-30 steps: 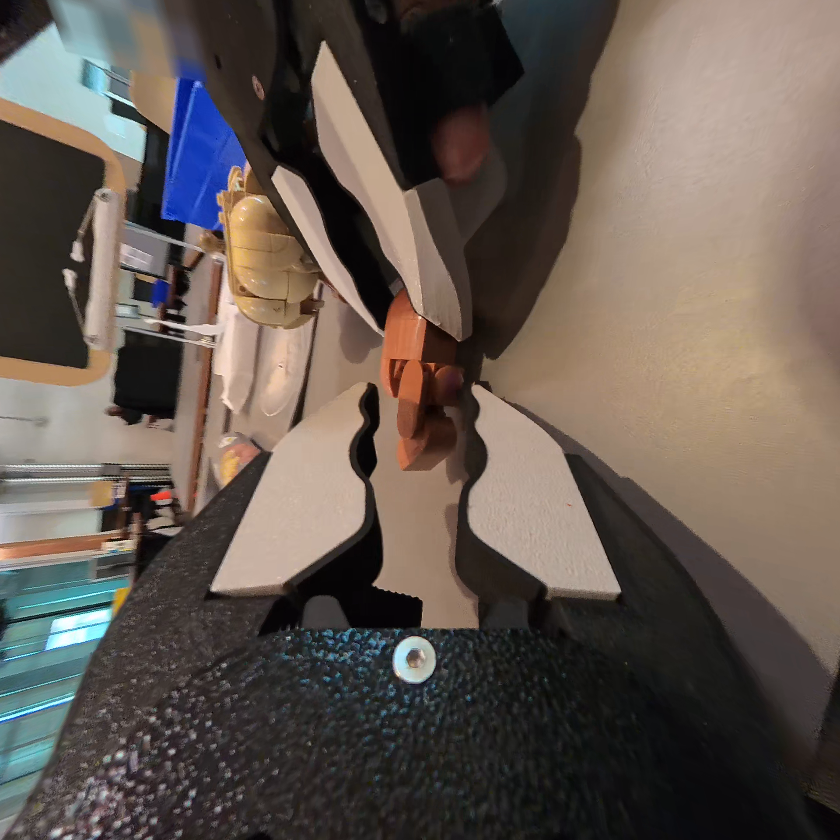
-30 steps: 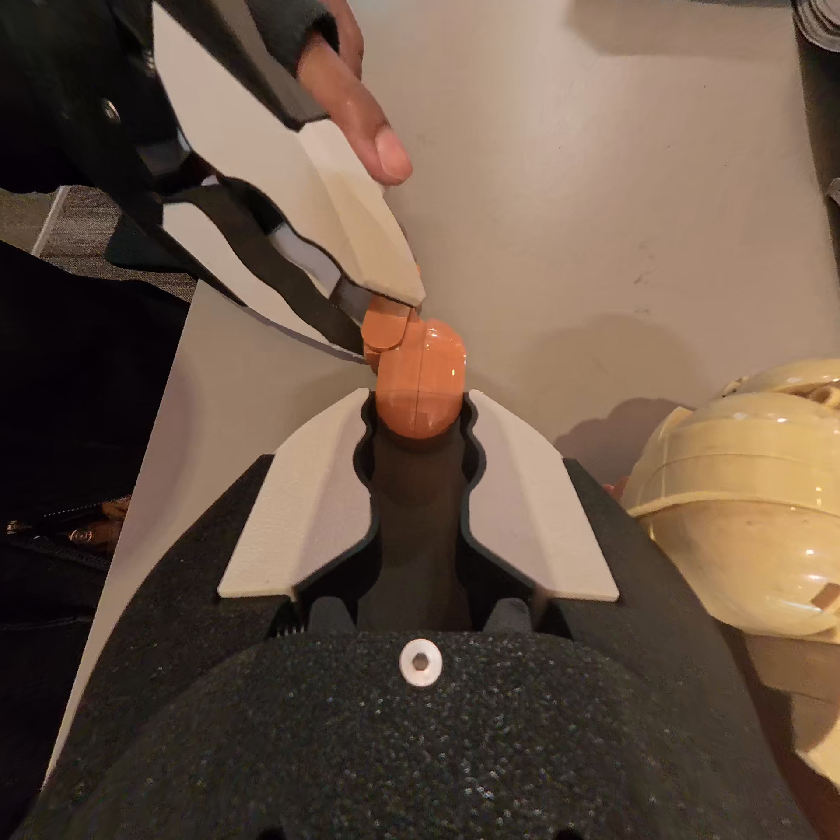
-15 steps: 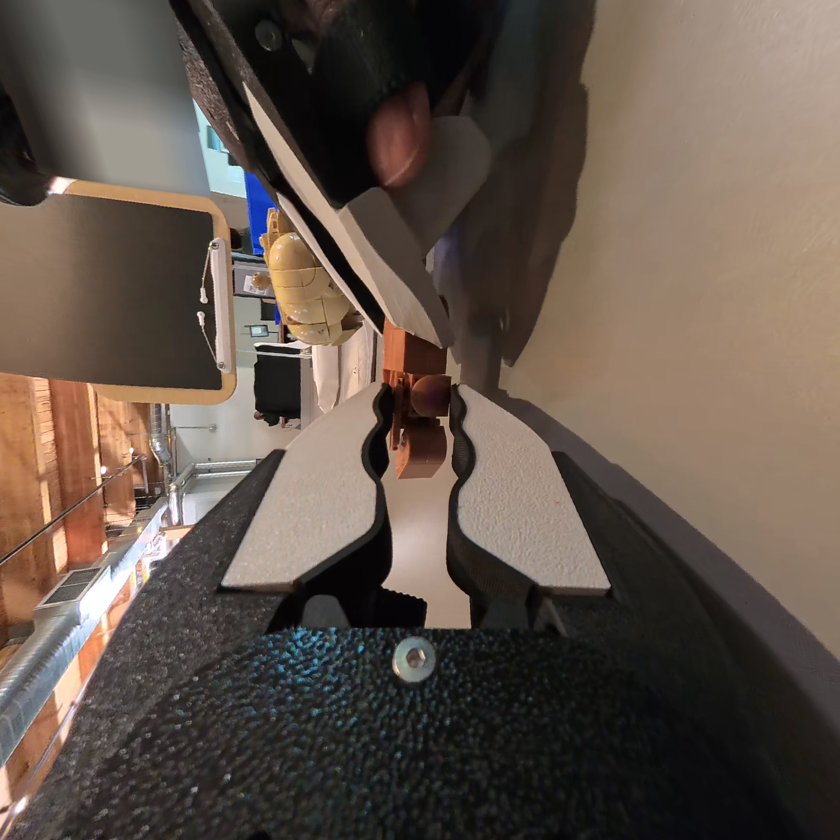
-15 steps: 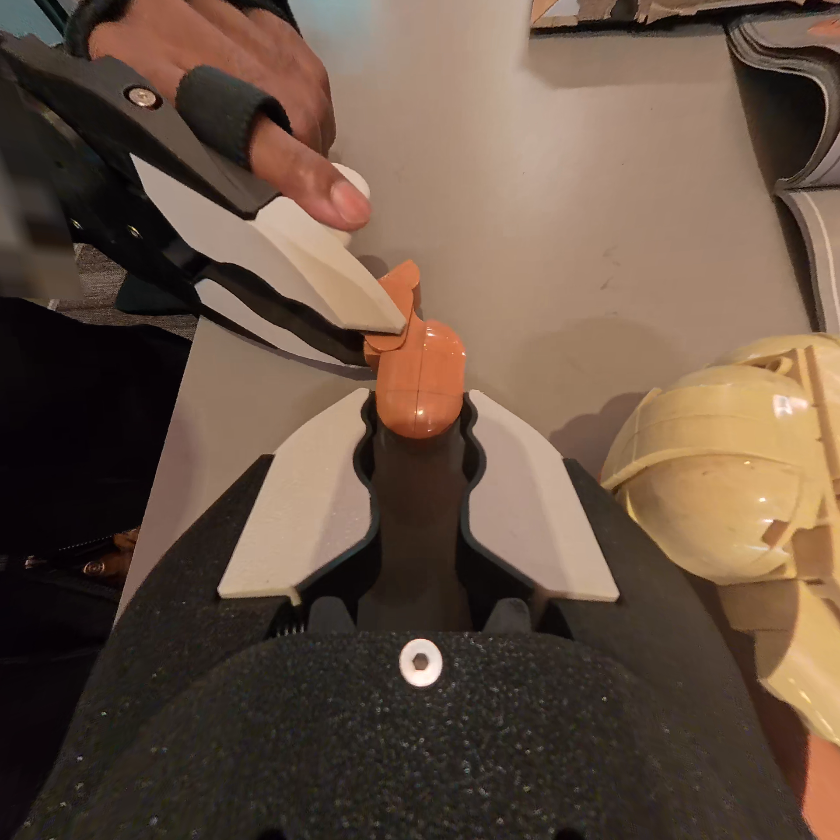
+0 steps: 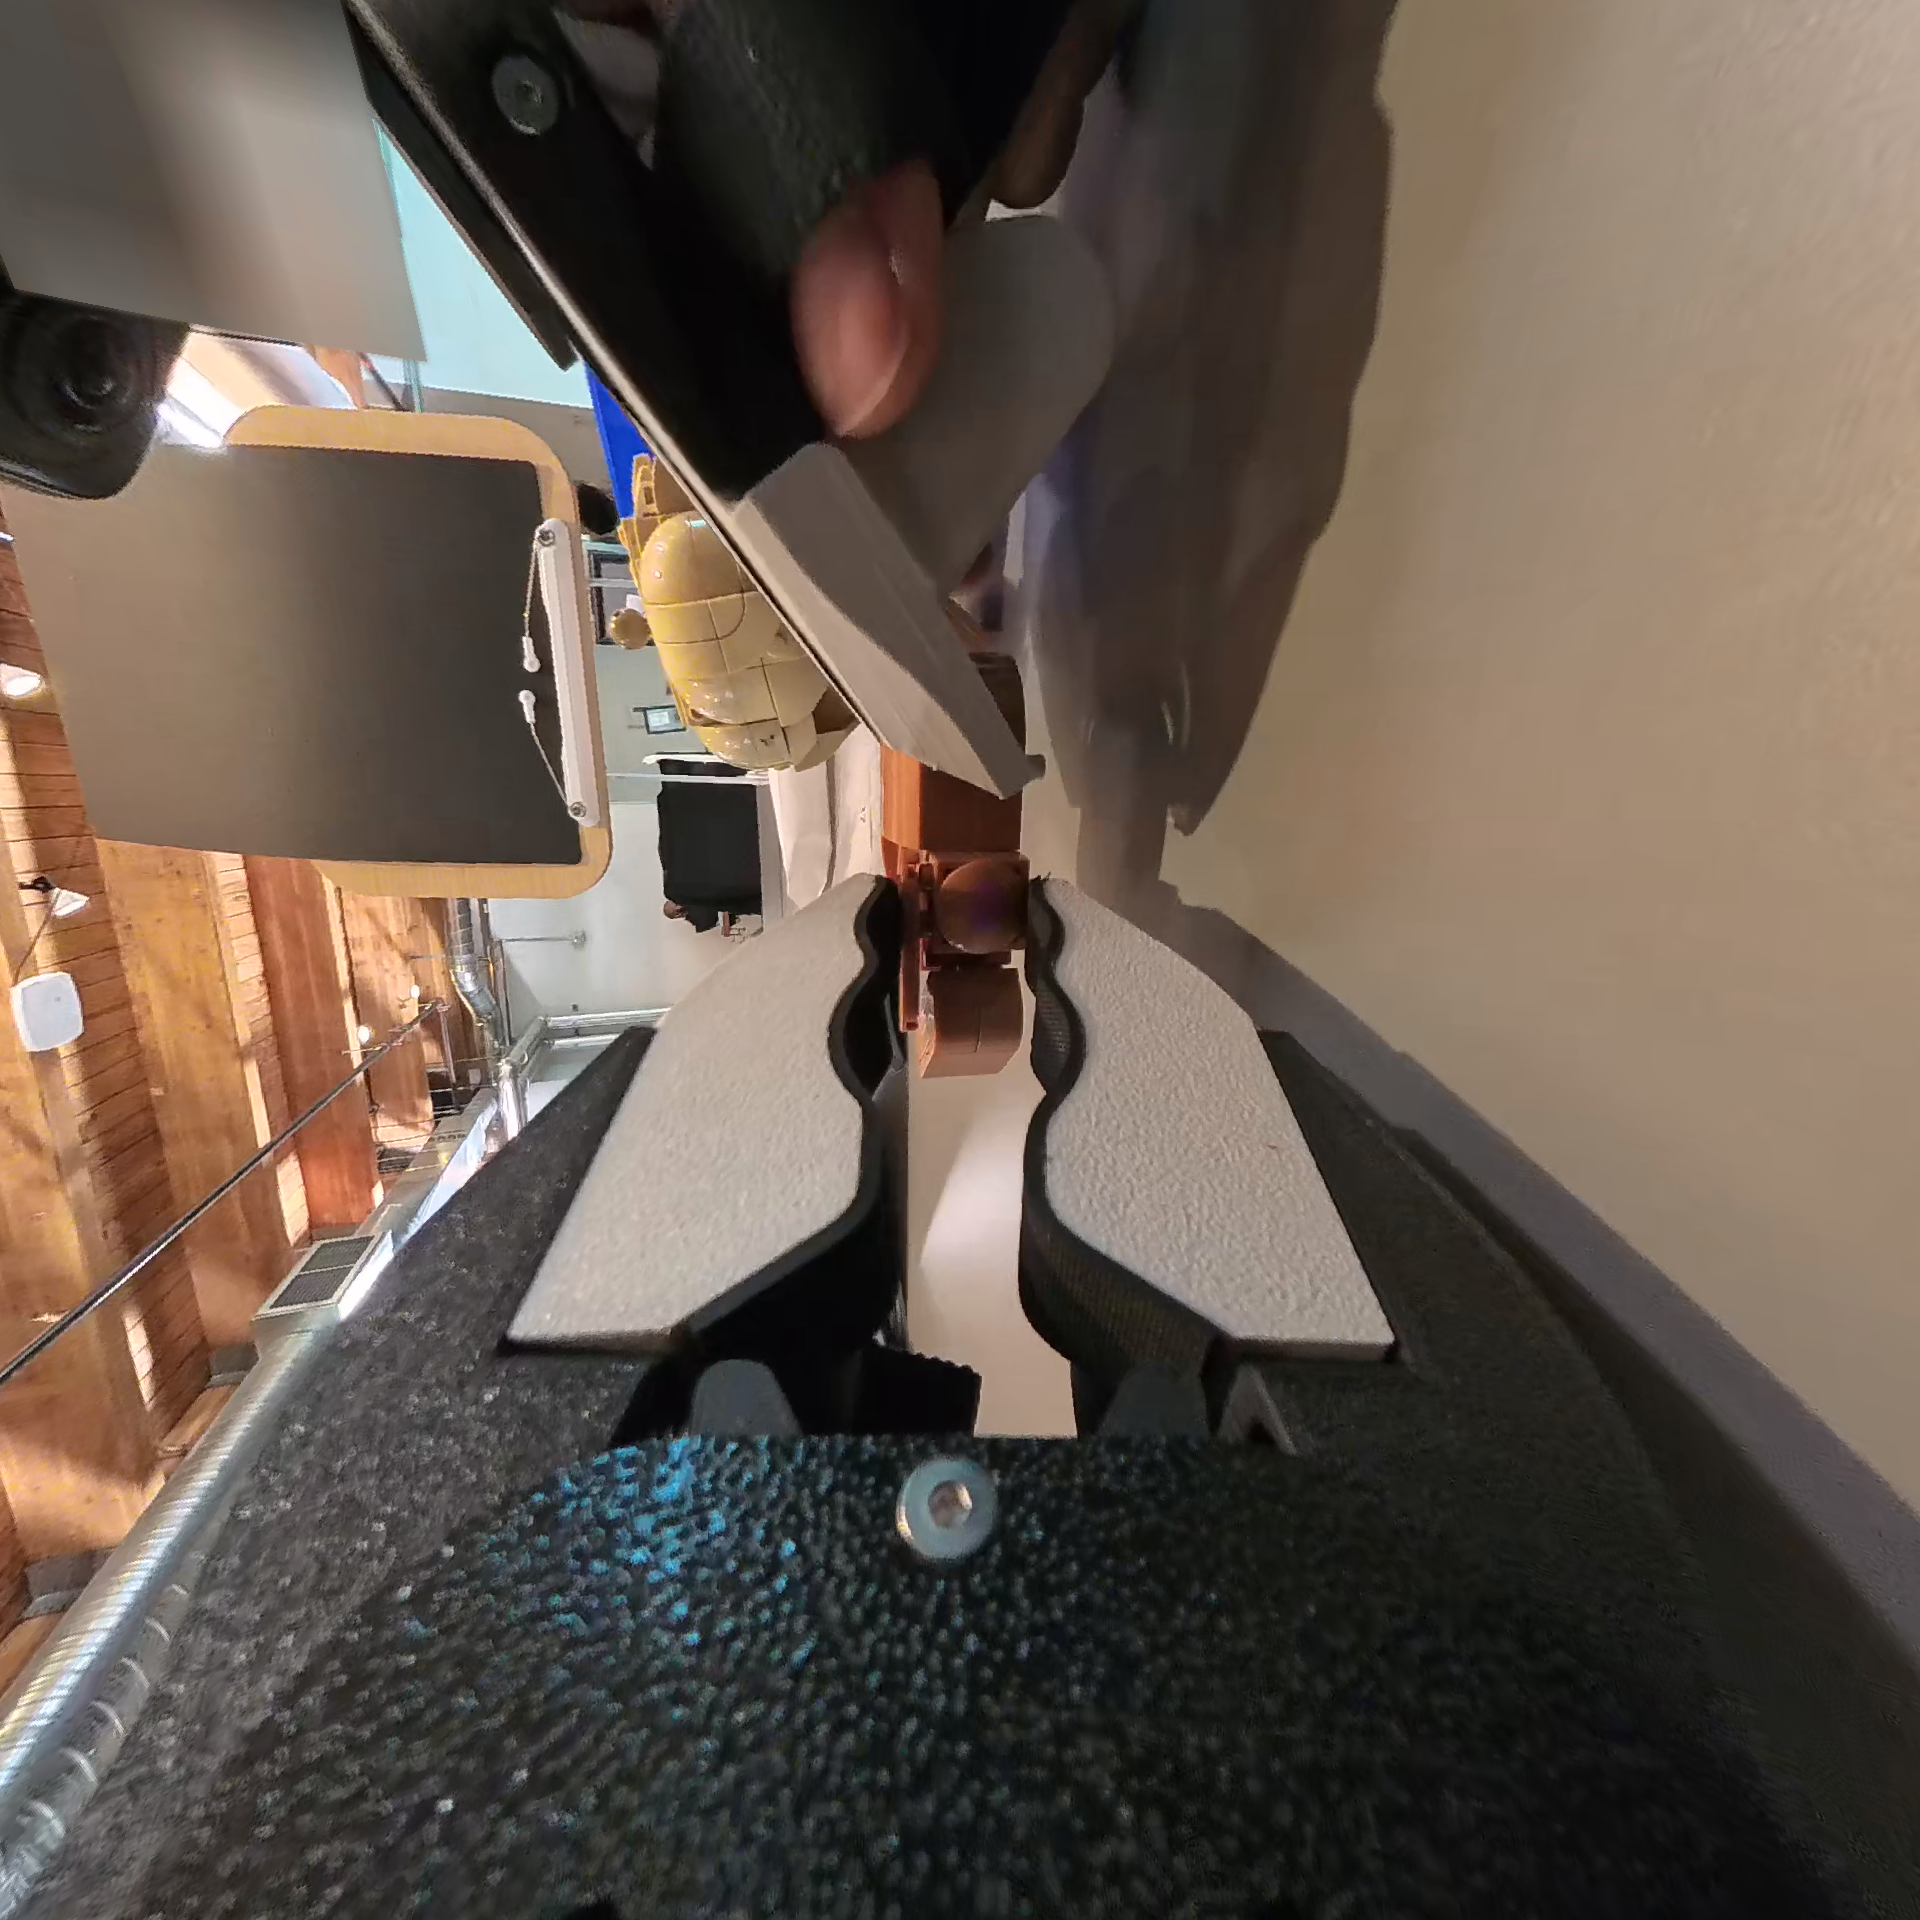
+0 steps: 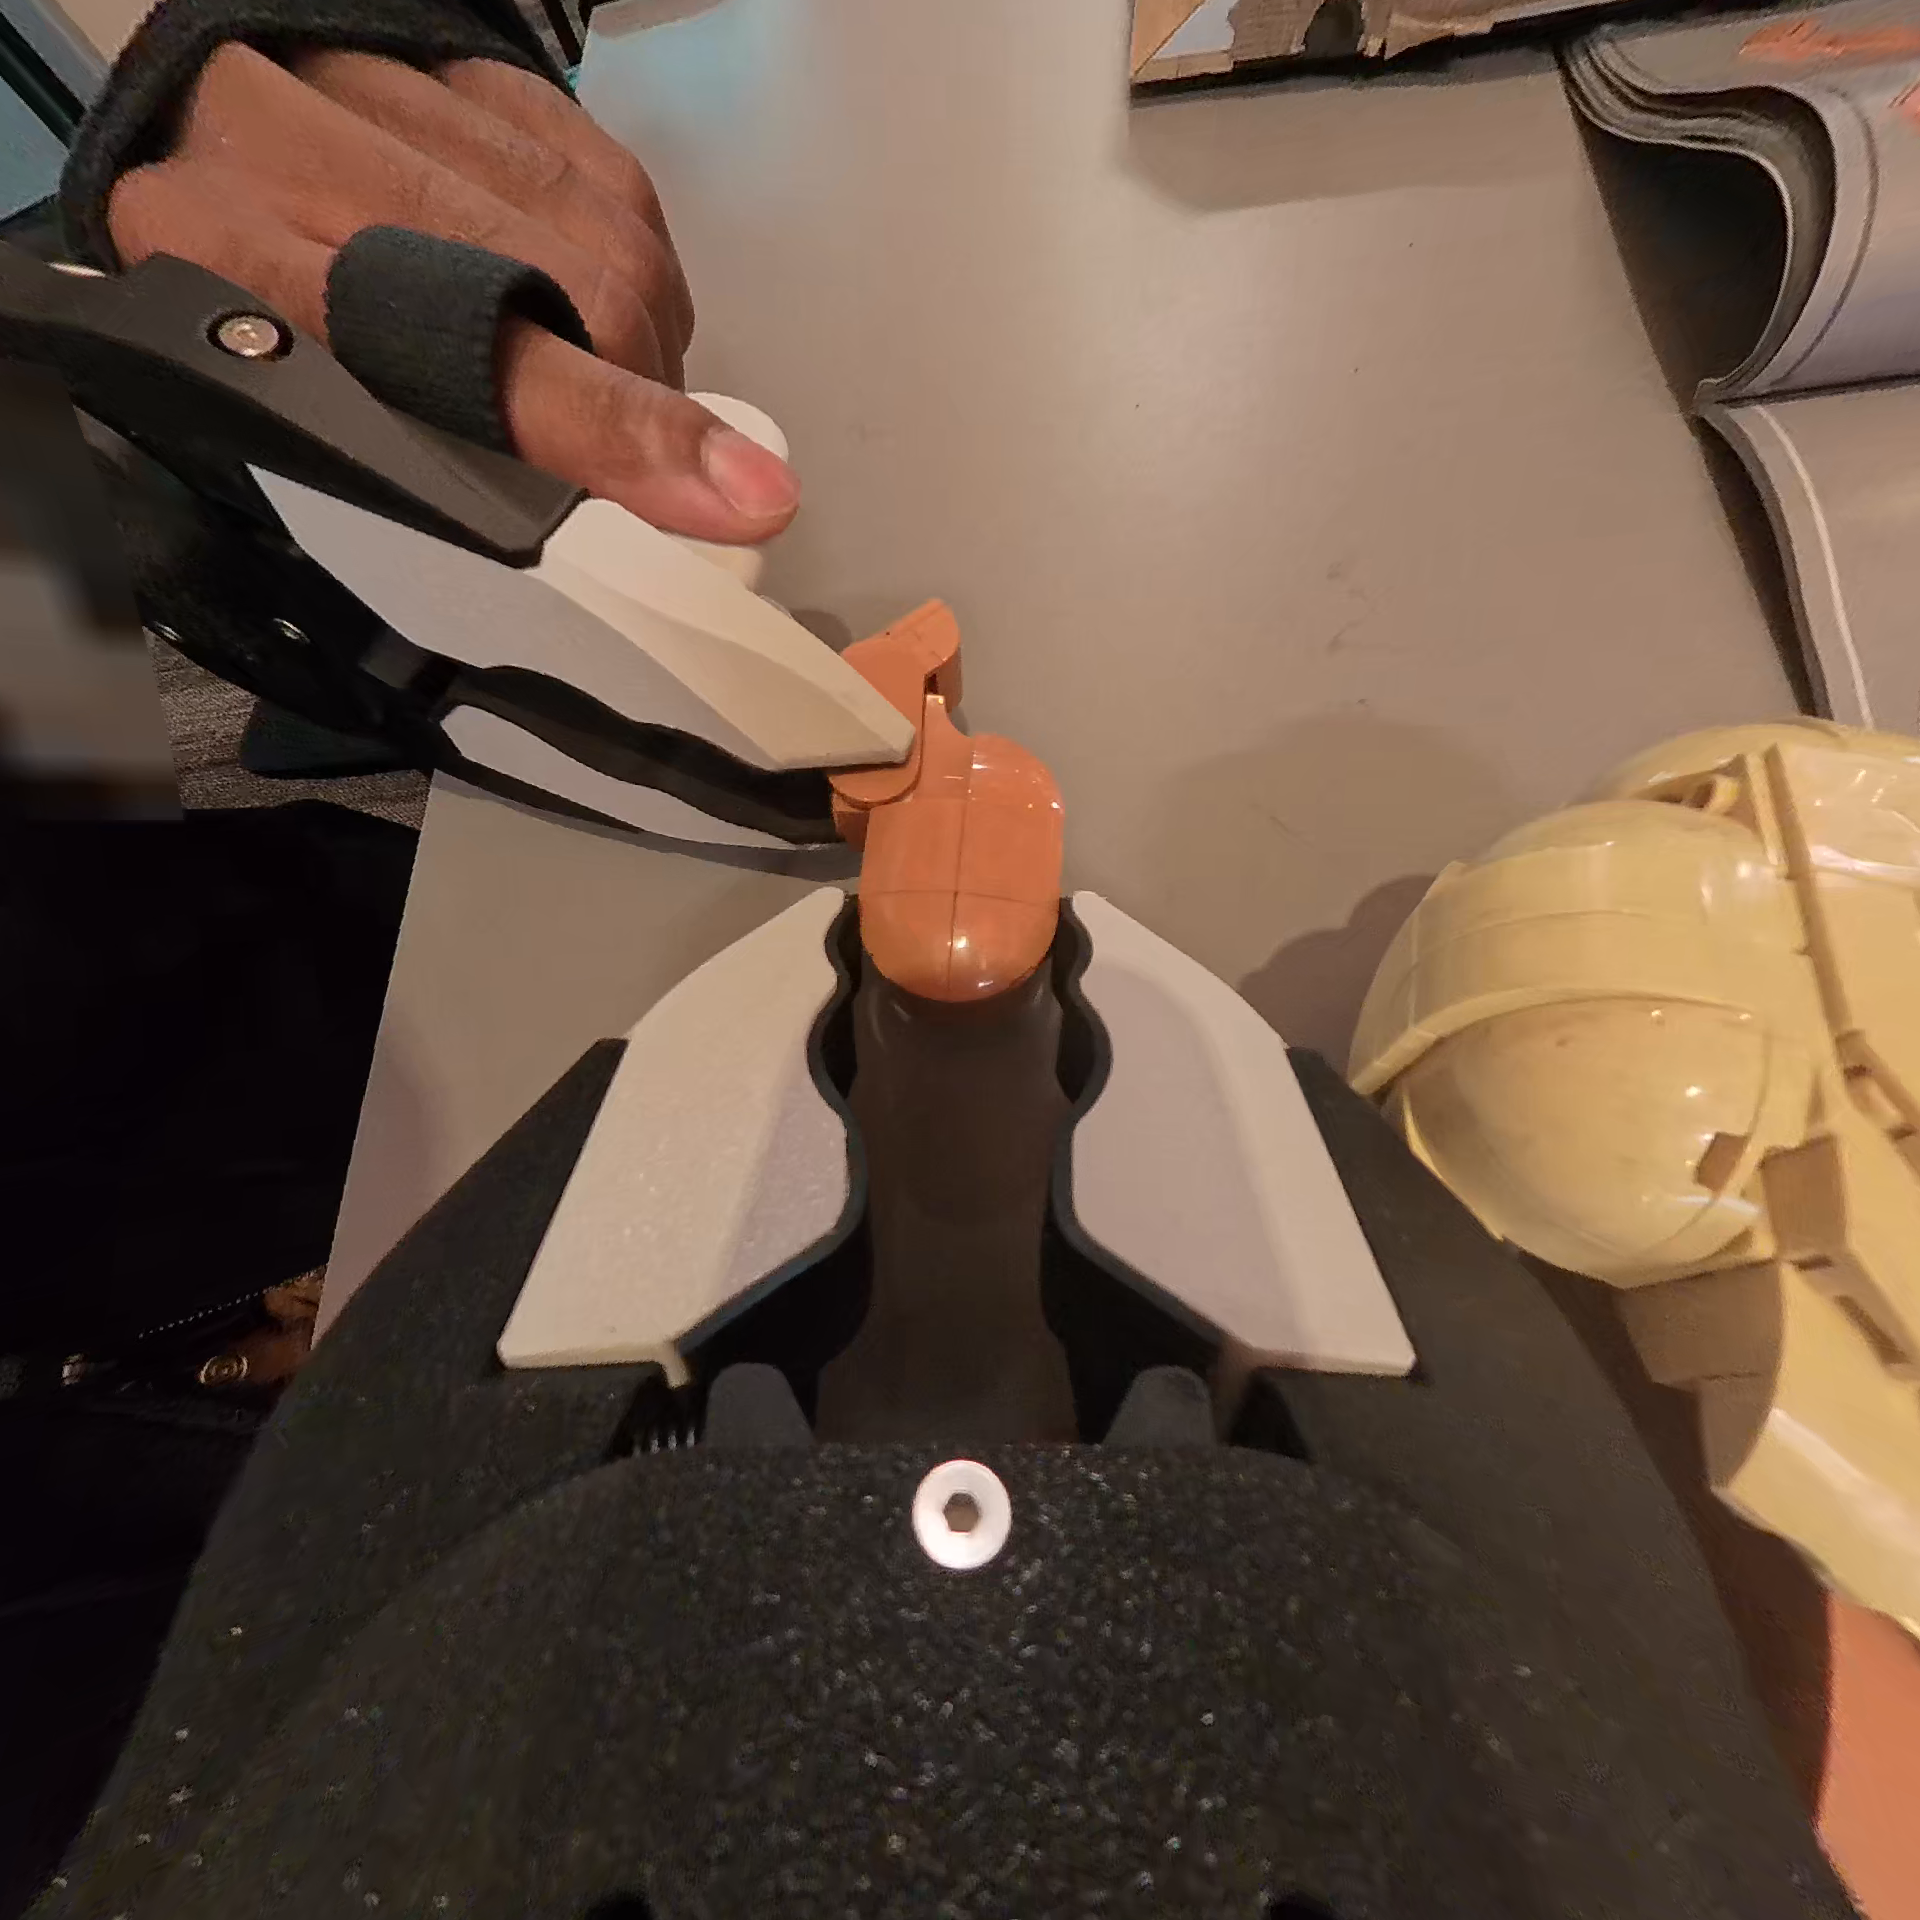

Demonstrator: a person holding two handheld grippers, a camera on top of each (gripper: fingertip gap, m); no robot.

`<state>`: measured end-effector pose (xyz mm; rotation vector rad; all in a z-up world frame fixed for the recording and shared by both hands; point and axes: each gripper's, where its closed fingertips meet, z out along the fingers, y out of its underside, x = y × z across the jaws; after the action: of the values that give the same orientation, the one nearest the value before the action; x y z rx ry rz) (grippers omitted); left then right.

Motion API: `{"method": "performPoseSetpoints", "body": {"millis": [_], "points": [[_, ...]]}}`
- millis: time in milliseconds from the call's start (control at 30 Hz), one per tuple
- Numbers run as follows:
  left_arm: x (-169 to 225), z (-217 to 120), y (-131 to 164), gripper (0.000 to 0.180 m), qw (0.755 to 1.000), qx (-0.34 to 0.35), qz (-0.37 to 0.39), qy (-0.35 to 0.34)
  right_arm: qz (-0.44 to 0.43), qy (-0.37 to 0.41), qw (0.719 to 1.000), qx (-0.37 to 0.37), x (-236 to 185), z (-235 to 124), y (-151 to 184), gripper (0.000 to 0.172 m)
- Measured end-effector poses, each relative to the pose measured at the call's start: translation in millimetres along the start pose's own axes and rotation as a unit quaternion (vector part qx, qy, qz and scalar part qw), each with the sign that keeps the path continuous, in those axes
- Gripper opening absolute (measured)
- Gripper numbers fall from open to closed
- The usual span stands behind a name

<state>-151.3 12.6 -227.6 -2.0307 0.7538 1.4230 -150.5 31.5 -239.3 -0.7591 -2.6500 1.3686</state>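
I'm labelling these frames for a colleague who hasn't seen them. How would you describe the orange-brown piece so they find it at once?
Start at the grey table; above its near left part, the two grippers meet. The orange-brown brick-built piece is clamped between the right gripper pads, while the left gripper pinches its small jointed end. Unlike the far larger cream-coloured brick model at the right, it is small, rounded and glossy orange-brown.

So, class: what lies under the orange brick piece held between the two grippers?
Under the orange brick piece is the grey table. Directly below it the right gripper shows only dark shadow; nothing else is discernible.

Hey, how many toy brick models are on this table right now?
2: an orange brick piece gripped by both the right gripper and left gripper, and a tan rounded model at the right. Others may be hidden.
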Motion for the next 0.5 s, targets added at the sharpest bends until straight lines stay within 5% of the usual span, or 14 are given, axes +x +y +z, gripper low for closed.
{"method": "performPoseSetpoints", "body": {"millis": [500], "points": [[-0.7,0.9,2.8,0.023,1.000,-0.014,0.003,-0.008,0.016,0.005,1.000,0.011,-0.7,0.0,-2.8,0.036]]}}
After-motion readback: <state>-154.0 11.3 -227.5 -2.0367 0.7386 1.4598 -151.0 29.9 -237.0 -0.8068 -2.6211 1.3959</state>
